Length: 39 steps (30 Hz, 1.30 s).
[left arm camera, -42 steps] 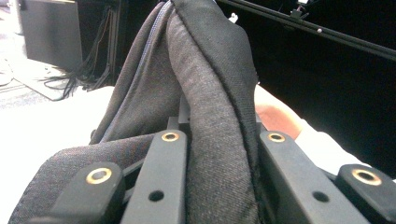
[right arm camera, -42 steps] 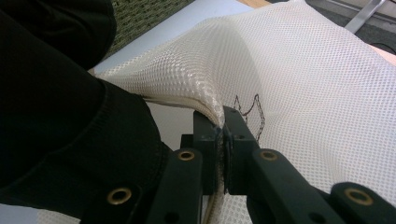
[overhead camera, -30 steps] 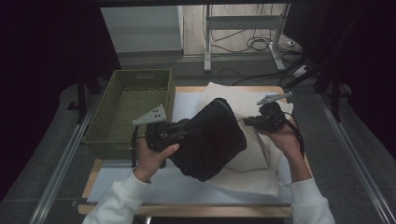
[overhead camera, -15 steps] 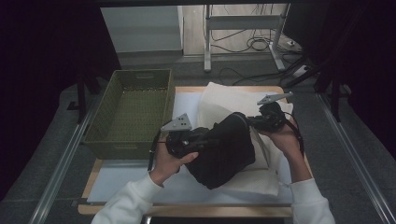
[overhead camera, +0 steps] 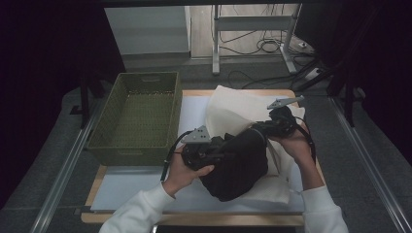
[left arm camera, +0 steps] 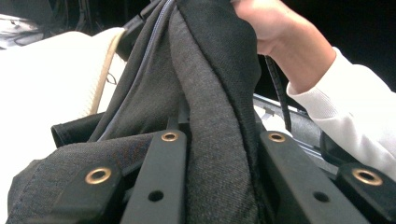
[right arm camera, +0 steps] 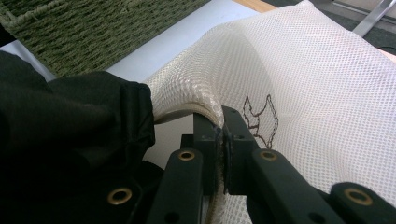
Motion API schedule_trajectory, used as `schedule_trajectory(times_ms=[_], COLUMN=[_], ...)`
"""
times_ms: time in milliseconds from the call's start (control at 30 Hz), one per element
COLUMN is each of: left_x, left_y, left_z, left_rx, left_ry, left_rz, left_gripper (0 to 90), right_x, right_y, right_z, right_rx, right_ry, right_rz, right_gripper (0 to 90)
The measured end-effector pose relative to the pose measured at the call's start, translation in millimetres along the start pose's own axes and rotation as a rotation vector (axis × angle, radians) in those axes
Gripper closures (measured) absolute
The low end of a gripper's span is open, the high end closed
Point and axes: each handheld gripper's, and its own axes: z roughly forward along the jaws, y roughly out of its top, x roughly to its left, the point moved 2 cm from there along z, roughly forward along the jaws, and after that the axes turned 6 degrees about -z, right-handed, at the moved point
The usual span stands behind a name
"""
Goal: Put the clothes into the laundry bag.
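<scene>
Stuffing the dark charcoal woven garment [overhead camera: 238, 167] into the cream mesh laundry bag [overhead camera: 233, 114].

Right gripper [right arm camera: 221, 140]: jaws together, clamped on the bag's piped rim. I hold that rim lifted off the white mat [overhead camera: 192, 109] so the mouth gapes toward the garment. The mesh bulges up and away behind the pinch, and a small dark stitched mark sits on it just past the jaws.

Left gripper [left arm camera: 219, 154]: jaws clamped on a thick bunched fold of the garment, cloth packed between them. Gripping it bunched gives me a compact lump to push, not a loose sheet.

Garment is near the front right part of the mat, lying on the lower layer of the bag, between the two grippers. Its far end touches the raised rim. Whether any of it is already inside I can't tell; most of the bulk looks outside to me. The fabric is heavy twill, matte and creased, with a seam edge and a dark tube-like hem or cuff showing at its near side.

Olive woven basket [overhead camera: 138, 116] sits at the mat's left edge, well apart from the work.
</scene>
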Motion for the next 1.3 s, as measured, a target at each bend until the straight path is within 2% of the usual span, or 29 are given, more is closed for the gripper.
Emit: schedule_trajectory(times_ms=[333, 467, 667, 900, 1133, 1300], left_x=[10.5, 12.6, 14.2, 15.4, 21.5, 26.0], left_y=[-11.5, -13.7, -13.7, -17.6, -15.3, -14.2], left_z=[17.2, 26.2, 33.4, 45.9, 51.3, 55.5], left_rx=[0.054, 0.079, 0.089, 0.137, 0.134, 0.135], left_ry=[0.043, 0.062, 0.084, 0.113, 0.176, 0.199], left_rz=[-0.035, -0.035, -0.040, -0.035, -0.054, -0.082], left_gripper=[78.6, 78.6, 78.6, 78.5, 78.6, 78.7], right_x=[3.7, 6.1, 7.5, 12.2, 18.3, 21.6], right_y=[1.8, 2.9, 3.5, 5.6, 7.5, 8.8], right_z=[-0.6, 0.2, 0.0, 0.3, -1.3, -3.0], right_rx=[-0.002, 0.003, 0.002, 0.008, 0.016, 0.015], right_ry=[0.016, 0.021, 0.027, 0.028, 0.028, 0.018], right_rz=[-0.006, -0.015, -0.016, -0.033, -0.051, -0.062], right_gripper=[86.4, 86.5, 86.6, 86.8, 87.1, 87.2])
